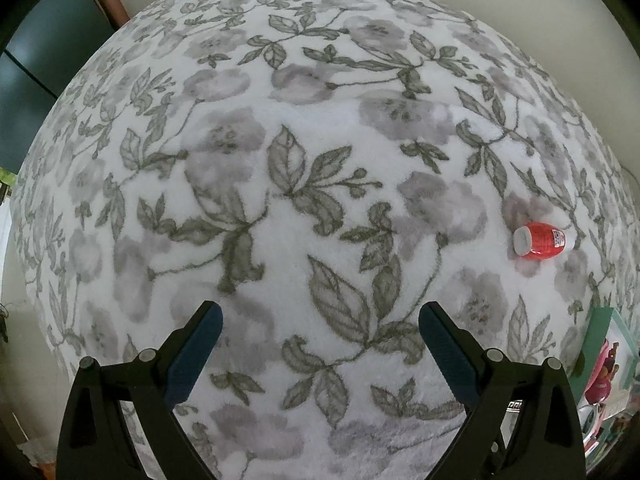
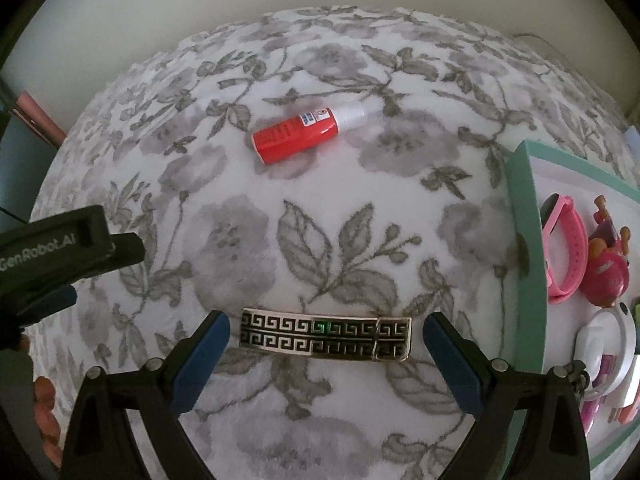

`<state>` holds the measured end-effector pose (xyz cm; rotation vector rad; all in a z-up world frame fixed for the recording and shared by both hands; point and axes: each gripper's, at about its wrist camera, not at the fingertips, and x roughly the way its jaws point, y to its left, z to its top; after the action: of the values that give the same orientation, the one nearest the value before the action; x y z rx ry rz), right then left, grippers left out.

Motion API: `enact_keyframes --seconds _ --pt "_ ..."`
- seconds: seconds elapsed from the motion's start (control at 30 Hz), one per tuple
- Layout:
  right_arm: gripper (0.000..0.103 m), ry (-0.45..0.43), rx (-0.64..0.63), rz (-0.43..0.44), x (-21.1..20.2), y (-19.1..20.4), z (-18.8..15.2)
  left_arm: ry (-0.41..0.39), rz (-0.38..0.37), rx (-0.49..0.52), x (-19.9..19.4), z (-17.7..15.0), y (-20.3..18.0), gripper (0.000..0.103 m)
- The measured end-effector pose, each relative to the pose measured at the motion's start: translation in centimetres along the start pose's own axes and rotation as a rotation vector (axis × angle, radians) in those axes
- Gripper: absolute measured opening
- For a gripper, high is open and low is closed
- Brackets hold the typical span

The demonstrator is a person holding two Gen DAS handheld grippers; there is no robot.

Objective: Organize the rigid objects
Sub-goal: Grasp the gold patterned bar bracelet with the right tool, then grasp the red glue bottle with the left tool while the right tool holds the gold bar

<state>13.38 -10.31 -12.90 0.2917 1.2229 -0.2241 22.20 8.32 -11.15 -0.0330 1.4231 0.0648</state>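
Fleecy white fabric [image 2: 280,184] printed with grey flowers and leaves covers the whole work surface. On it lies a red bottle [image 2: 296,134] with a clear cap, on its side, well ahead of the right gripper [image 2: 324,338]. That gripper's fingers stand wide apart with a metal clasp [image 2: 326,334] patterned in black and silver lying flat between them, untouched. A green tray [image 2: 526,248] at the right holds a pink watch [image 2: 566,256] and other small things. The left gripper [image 1: 320,324] hovers over bare fabric, fingers spread wide, holding nothing.
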Motion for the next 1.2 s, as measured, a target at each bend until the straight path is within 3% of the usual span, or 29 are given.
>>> enact_keyframes --seconds 0.13,0.3,0.7,0.9,1.2 --pt "0.097 -0.007 -0.015 -0.033 0.6 0.9 0.3 0.003 -0.004 0.003 0.3 0.3 -0.1 0.099" --pt "0.084 -0.019 -0.02 -0.06 0.5 1.1 0.3 -0.001 -0.004 0.009 0.3 0.4 -0.6 0.099" --pt "0.084 -0.041 -0.012 -0.056 -0.8 -1.5 1.3 -0.034 -0.065 0.027 -0.5 1.3 -3.2 0.099" --pt "0.084 -0.092 0.003 -0.059 -3.0 -3.5 3.5 -0.063 -0.131 0.004 -1.4 2.6 -5.2 0.099" --pt "0.084 -0.146 0.012 -0.113 -5.4 -7.8 6.9 -0.101 -0.191 0.056 -1.6 3.6 -10.6 0.099"
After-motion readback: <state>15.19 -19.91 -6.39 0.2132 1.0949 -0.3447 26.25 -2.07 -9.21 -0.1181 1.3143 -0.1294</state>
